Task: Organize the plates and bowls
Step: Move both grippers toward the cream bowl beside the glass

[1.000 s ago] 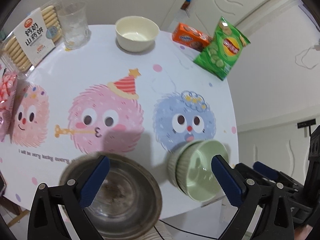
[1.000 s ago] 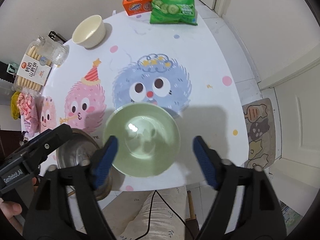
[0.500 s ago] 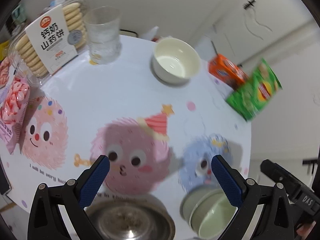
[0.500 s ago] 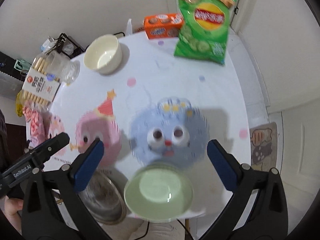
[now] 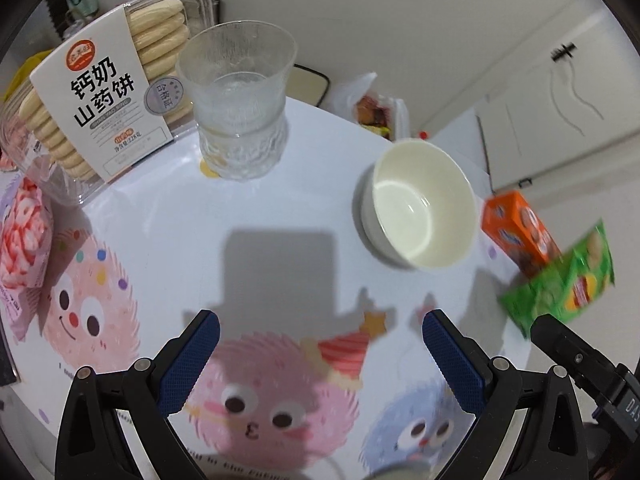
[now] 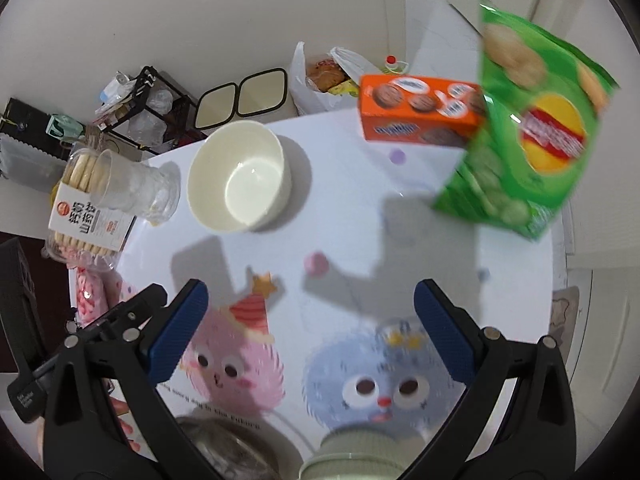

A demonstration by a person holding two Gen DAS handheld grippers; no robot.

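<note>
A cream bowl (image 5: 420, 204) stands upright and empty on the far part of the round table; it also shows in the right wrist view (image 6: 239, 176). A pale green bowl (image 6: 352, 456) and a metal bowl (image 6: 228, 452) sit at the near edge, mostly cut off by the frame. My left gripper (image 5: 320, 360) is open and empty above the pink monster print. My right gripper (image 6: 310, 332) is open and empty above the table's middle. The left gripper's body (image 6: 100, 332) shows at the right view's lower left.
A textured glass (image 5: 238, 104) stands next to a biscuit pack (image 5: 108, 100) at the far left. An orange cookie box (image 6: 420, 108) and a green chip bag (image 6: 528, 128) lie at the far right. A pink candy bag (image 5: 20, 232) lies at the left edge.
Both grippers have moved forward over the table, away from the green and metal bowls and toward the cream bowl. The near bowls have slid to the bottom edge of both views.
</note>
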